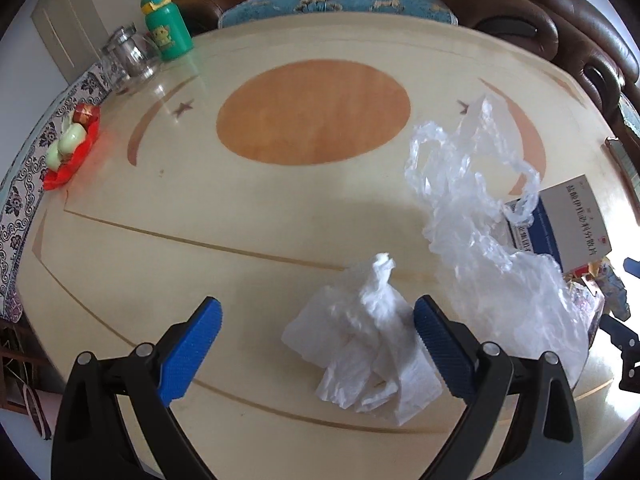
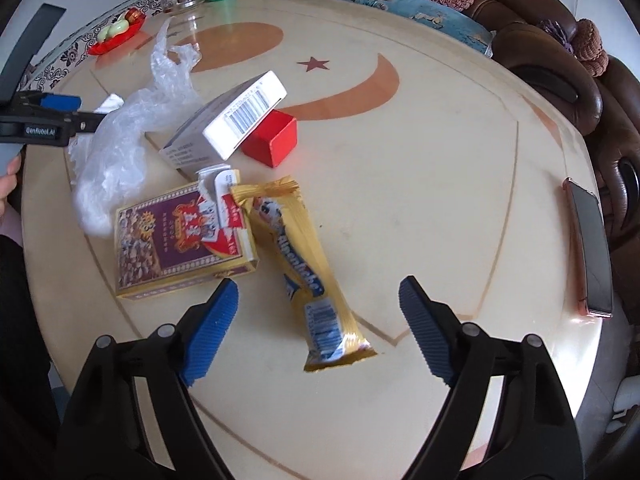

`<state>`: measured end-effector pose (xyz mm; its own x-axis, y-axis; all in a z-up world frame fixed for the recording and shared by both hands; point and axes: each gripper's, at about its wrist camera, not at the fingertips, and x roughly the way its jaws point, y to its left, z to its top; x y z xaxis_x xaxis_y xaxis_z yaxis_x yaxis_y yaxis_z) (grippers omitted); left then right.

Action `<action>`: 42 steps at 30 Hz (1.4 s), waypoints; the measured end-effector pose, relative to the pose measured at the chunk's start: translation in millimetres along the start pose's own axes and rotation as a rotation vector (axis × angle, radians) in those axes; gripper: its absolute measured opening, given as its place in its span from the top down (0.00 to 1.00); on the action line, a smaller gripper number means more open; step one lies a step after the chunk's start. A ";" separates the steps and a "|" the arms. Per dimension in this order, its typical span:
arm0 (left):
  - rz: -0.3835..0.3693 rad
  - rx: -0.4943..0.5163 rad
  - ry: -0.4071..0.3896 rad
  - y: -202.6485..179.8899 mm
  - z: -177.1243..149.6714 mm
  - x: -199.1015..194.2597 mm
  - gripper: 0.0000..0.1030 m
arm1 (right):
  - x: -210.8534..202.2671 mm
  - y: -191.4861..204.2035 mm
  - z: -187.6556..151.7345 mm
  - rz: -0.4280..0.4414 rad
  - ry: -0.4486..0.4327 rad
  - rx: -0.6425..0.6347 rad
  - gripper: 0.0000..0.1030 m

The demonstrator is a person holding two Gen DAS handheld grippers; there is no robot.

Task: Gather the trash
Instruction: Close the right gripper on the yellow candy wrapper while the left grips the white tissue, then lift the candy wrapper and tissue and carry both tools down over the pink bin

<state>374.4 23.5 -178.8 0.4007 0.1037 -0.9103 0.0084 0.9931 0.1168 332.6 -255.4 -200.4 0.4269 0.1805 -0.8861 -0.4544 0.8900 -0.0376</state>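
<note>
The left gripper (image 1: 318,344) is spread wide around a crumpled tissue (image 1: 368,344) on the table (image 1: 160,220), clear plastic bag (image 1: 480,240) just right. The right gripper (image 2: 318,320), also released, straddles a gold wrapper (image 2: 308,272); bare tabletop lies right, toward a phone (image 2: 592,248) at the edge.

a glossy cream table (image 1: 120,240) with orange circle and crescent inlays spreads ahead of both claws. beyond its far edge stands a brown leather sofa (image 2: 560,64) with a blue cushion (image 1: 340,0).
</note>
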 end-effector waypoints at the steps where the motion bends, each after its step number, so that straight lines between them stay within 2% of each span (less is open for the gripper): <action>1: -0.007 -0.005 0.007 0.5 0.2 2.0 0.08 | 0.5 0.1 1.0 0.007 -0.005 -0.002 0.22; 3: -0.023 -0.015 0.020 1.5 1.0 5.4 0.08 | 2.6 0.7 3.6 0.003 -0.005 -0.009 0.23; 5: -0.030 -0.018 0.026 2.1 0.8 7.9 0.08 | 5.3 1.4 4.8 0.005 -0.002 -0.015 0.37; 7: -0.036 -0.019 0.035 2.7 0.1 10.5 0.08 | 8.4 2.4 4.6 0.016 0.008 -0.016 0.44; 13: -0.044 -0.027 0.055 -0.7 -5.3 14.4 0.08 | 9.4 2.5 3.1 0.031 -0.002 -0.012 0.45; 14: -0.046 -0.031 0.061 -1.0 -6.4 15.7 0.08 | 9.5 2.0 2.7 0.038 -0.003 -0.007 0.49; 16: -0.053 -0.039 0.066 -0.2 -7.4 17.1 0.08 | 9.3 0.4 1.8 0.066 -0.007 0.007 0.52; 24: -0.041 -0.024 0.070 -5.5 -11.6 19.5 0.07 | 6.2 10.7 -1.0 0.049 -0.016 -0.009 0.65; 27: -0.049 -0.027 0.075 -4.4 -11.9 19.6 0.07 | 5.2 14.3 -1.9 0.042 -0.025 -0.011 0.77; 30: -0.052 -0.016 0.072 -5.0 -13.0 19.7 0.07 | 4.3 18.9 -2.4 0.011 -0.033 -0.021 0.81; 38: -0.067 -0.014 0.067 -3.1 -12.4 21.2 0.07 | 2.5 20.3 -4.8 -0.017 -0.051 -0.001 0.82; 40: -0.069 0.001 0.056 -5.3 -13.3 18.4 0.12 | 1.6 19.8 -5.4 -0.018 -0.053 0.004 0.82; 42: -0.114 0.011 0.051 -9.5 -15.4 12.5 0.33 | -0.8 20.2 -5.0 -0.039 -0.063 0.004 0.82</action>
<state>365.2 16.2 -197.5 0.3491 -0.0070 -0.9371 0.0618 0.9980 0.0156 319.2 -239.7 -202.7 0.4927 0.1712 -0.8532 -0.4331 0.8986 -0.0697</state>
